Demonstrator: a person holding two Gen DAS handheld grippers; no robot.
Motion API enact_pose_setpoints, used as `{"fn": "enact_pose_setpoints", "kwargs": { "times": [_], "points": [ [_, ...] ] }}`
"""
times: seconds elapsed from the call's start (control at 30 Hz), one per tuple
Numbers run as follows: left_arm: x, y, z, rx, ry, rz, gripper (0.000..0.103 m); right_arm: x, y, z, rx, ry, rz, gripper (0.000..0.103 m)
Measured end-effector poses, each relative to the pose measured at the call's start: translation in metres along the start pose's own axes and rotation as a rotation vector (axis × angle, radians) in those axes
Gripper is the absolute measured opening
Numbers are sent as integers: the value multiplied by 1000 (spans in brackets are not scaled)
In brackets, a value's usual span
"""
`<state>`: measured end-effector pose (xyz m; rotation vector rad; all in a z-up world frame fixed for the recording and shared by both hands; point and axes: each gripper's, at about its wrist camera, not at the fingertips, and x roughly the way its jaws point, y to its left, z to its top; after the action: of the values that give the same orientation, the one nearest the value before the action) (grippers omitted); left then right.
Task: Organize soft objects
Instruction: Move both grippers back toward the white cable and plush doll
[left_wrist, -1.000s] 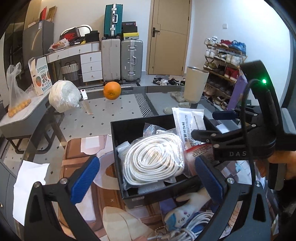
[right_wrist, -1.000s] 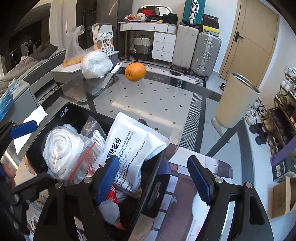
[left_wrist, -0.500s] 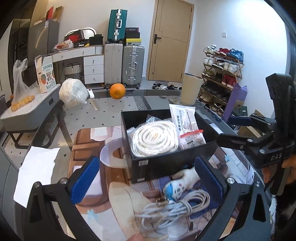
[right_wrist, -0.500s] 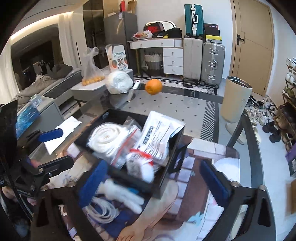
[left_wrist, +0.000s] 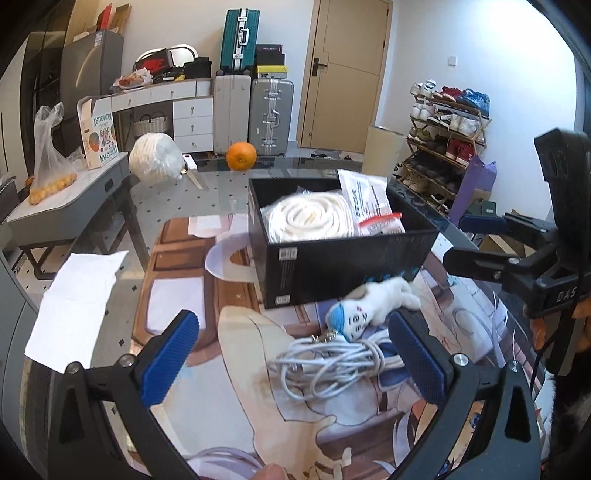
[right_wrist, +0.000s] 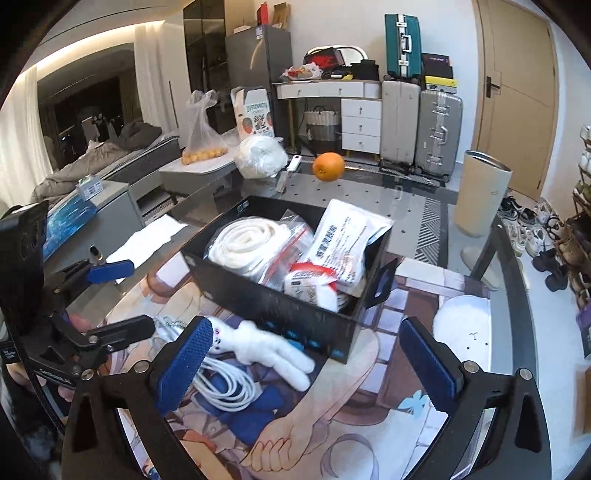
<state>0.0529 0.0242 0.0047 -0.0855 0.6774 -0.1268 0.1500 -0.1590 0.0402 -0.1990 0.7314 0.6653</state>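
Note:
A black box (left_wrist: 343, 258) stands on a printed mat and holds a bagged white rope coil (left_wrist: 310, 219), a white pouch (left_wrist: 364, 194) and a red-topped packet (left_wrist: 382, 225). The box also shows in the right wrist view (right_wrist: 280, 306). A white plush toy (left_wrist: 373, 304) and a coil of white cable (left_wrist: 332, 360) lie on the mat in front of the box; the right wrist view shows the toy (right_wrist: 266, 345) and the cable (right_wrist: 225, 384) too. My left gripper (left_wrist: 295, 358) is open and empty over the cable. My right gripper (right_wrist: 306, 362) is open and empty, near the toy.
An orange (left_wrist: 241, 156) and a white wrapped bundle (left_wrist: 155, 158) sit at the far end of the glass table (left_wrist: 221, 192). A sheet of white paper (left_wrist: 77, 295) lies at the left edge. A shoe rack (left_wrist: 447, 140) and suitcases (left_wrist: 271, 110) stand beyond.
Both grippers have pulled back and up from the box. The toy and cable in front of the box have come into view. Both grippers stay open.

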Motion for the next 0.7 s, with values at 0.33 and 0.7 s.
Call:
{"fn": "enact_pose_setpoints", "kwargs": {
  "times": [0.33,0.7],
  "points": [
    [14,-15,-13,10,59,8,103,3,5,-9,-24,42,41,102],
    [25,-21,-20,43,122,34,103,11,0,-13,-14,74,30,102]
  ]
}}
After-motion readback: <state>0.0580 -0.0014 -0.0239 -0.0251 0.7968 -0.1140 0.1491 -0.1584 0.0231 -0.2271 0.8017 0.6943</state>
